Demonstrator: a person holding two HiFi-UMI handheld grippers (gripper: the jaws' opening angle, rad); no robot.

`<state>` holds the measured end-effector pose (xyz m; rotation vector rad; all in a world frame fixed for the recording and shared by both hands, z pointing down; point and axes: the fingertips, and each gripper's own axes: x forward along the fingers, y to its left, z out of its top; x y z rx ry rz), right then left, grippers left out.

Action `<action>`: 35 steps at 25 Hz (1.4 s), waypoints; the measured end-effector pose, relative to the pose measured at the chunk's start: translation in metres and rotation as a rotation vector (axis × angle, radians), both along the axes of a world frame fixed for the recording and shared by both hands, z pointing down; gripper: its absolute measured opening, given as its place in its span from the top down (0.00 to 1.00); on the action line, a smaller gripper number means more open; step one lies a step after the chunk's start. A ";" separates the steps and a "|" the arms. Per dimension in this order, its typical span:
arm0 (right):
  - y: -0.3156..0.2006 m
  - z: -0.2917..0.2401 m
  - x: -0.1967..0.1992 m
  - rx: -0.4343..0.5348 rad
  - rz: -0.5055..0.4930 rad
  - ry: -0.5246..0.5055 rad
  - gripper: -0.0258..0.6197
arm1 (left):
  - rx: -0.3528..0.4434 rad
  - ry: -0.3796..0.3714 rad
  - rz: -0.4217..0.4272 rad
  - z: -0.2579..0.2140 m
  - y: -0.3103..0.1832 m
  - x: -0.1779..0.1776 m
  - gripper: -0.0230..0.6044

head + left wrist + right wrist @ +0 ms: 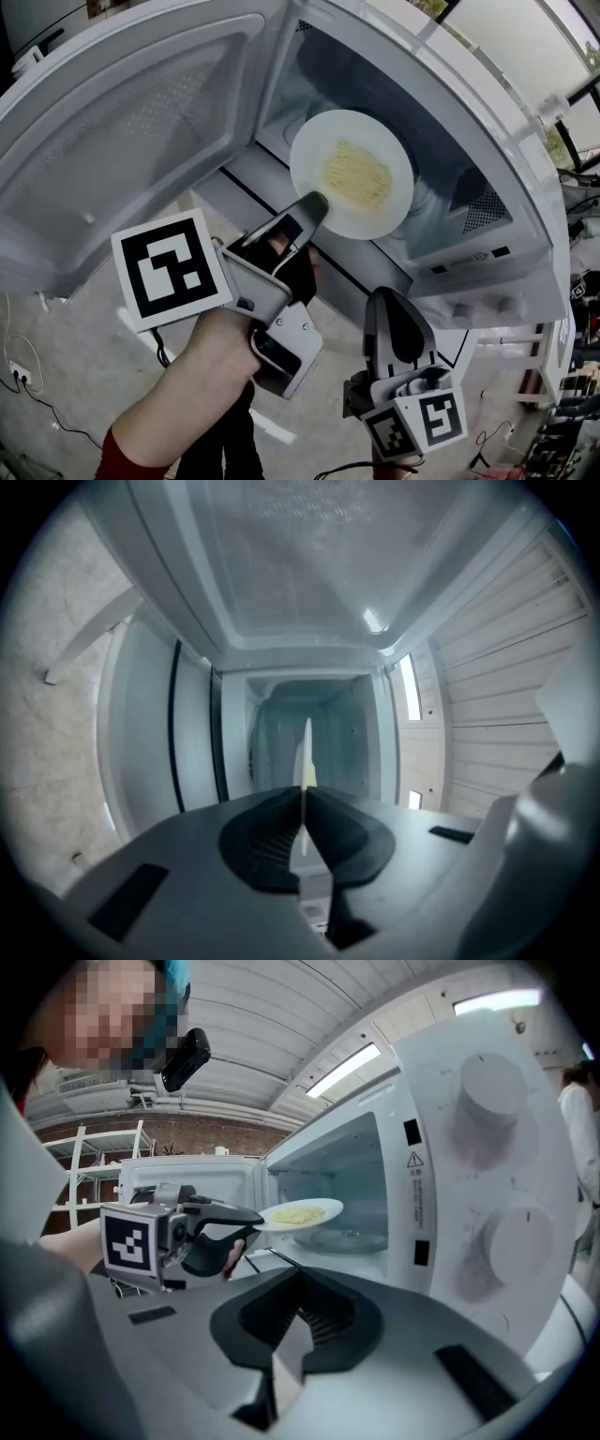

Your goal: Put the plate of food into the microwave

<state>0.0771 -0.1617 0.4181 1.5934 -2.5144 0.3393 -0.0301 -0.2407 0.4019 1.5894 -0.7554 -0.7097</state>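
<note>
A white plate (352, 173) with yellow food on it hangs level at the mouth of the open white microwave (525, 187), partly inside the cavity. My left gripper (315, 204) is shut on the plate's near rim. In the left gripper view the plate (307, 752) shows edge-on as a thin white line between the pads, with the cavity behind it. The right gripper view shows the plate (302, 1213) above the glass turntable (349, 1237), held by the left gripper (251, 1217). My right gripper (394, 302) hangs lower, in front of the microwave, shut with nothing in it (300, 1277).
The microwave door (122, 122) is swung wide open to the left, above my left hand. Its control panel with two round knobs (487, 1087) is at the right of the opening. Cables lie on the concrete floor (37, 375) below.
</note>
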 end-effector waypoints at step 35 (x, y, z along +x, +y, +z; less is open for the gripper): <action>-0.032 -0.049 0.001 0.038 0.023 0.039 0.94 | -0.106 -0.368 0.128 0.012 -0.114 0.052 0.92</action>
